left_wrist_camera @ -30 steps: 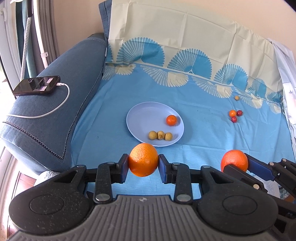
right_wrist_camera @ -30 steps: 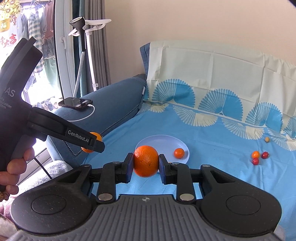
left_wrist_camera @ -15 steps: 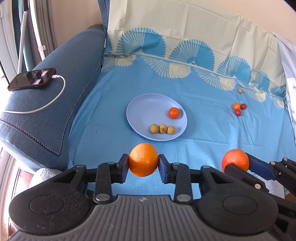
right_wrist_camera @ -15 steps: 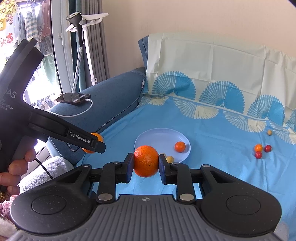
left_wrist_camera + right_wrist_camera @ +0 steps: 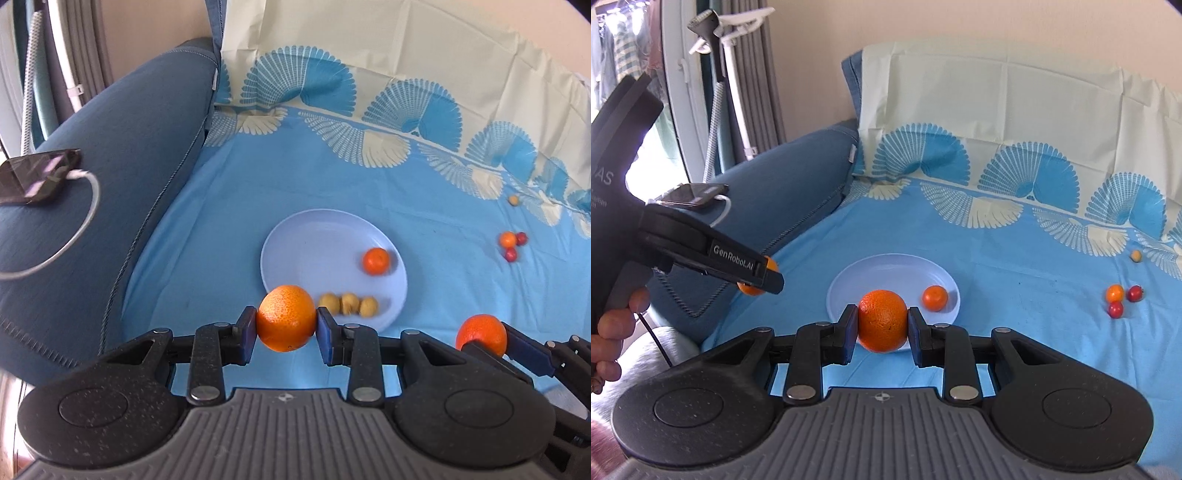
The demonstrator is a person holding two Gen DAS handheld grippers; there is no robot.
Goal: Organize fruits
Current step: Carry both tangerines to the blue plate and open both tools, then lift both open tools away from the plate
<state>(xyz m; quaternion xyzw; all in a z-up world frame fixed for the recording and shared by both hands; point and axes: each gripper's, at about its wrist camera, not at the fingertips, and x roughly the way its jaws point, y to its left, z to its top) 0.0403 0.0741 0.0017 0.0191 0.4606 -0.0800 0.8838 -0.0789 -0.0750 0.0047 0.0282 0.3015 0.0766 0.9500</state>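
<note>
My left gripper [image 5: 287,325] is shut on an orange [image 5: 286,316], held above the near left rim of the pale blue plate [image 5: 317,236]. My right gripper [image 5: 882,326] is shut on a second orange [image 5: 882,319], held above the plate's [image 5: 886,269] near edge. The plate holds a small tangerine [image 5: 376,260] and three yellowish longans [image 5: 349,304]. The right gripper's orange also shows in the left wrist view [image 5: 480,334]. The left gripper's orange shows in the right wrist view [image 5: 759,288].
The plate lies on a blue cloth [image 5: 221,240] over a sofa. A small orange tomato [image 5: 1114,292], two red ones [image 5: 1115,309] and a lone longan [image 5: 1136,255] lie at the right. A phone [image 5: 33,177] on a white cable rests on the blue armrest [image 5: 110,166] at the left.
Both grippers have moved forward towards the plate, each still holding its orange. The plate and fruits now appear nearer and lower in both views.
</note>
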